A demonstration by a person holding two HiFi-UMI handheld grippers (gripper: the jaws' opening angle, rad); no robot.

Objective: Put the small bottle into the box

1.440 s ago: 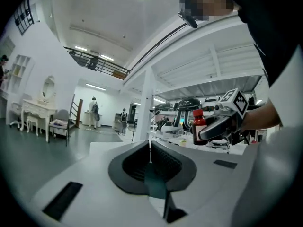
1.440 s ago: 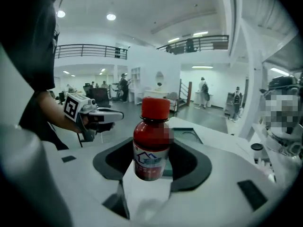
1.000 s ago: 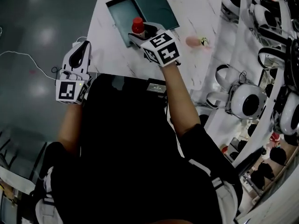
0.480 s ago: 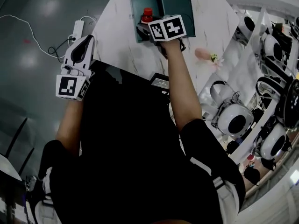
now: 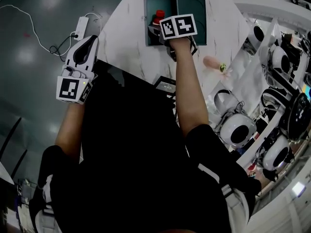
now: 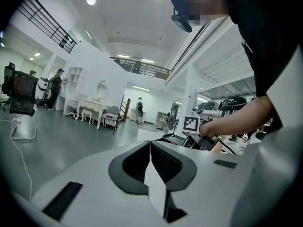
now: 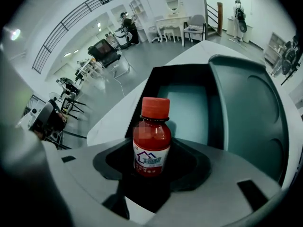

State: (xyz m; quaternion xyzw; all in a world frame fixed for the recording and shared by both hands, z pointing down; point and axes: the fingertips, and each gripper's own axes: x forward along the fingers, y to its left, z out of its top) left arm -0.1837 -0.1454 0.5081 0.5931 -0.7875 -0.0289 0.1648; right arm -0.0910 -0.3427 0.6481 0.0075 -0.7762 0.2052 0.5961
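Observation:
A small red bottle (image 7: 151,143) with a red cap and white label stands upright between the jaws of my right gripper (image 7: 151,167), which is shut on it. In the head view the bottle (image 5: 159,16) hangs over the left half of the open dark teal box (image 5: 151,6), just beyond the right gripper (image 5: 159,28) with its marker cube. The box's tray (image 7: 187,103) lies directly behind the bottle, with the lid (image 7: 251,112) lying open on its right. My left gripper (image 5: 89,41) is held off the table's left edge, its jaws (image 6: 150,157) shut on nothing.
The box rests on a white marble table (image 5: 126,38). A pink object (image 5: 213,62) lies right of my right arm. A dark flat device (image 5: 165,86) sits at the near table edge. White round machines (image 5: 238,130) crowd the right. A power strip (image 5: 80,27) lies on the floor.
My right gripper has carried the bottle forward from the box's near corner to over its left half. The left gripper has barely moved.

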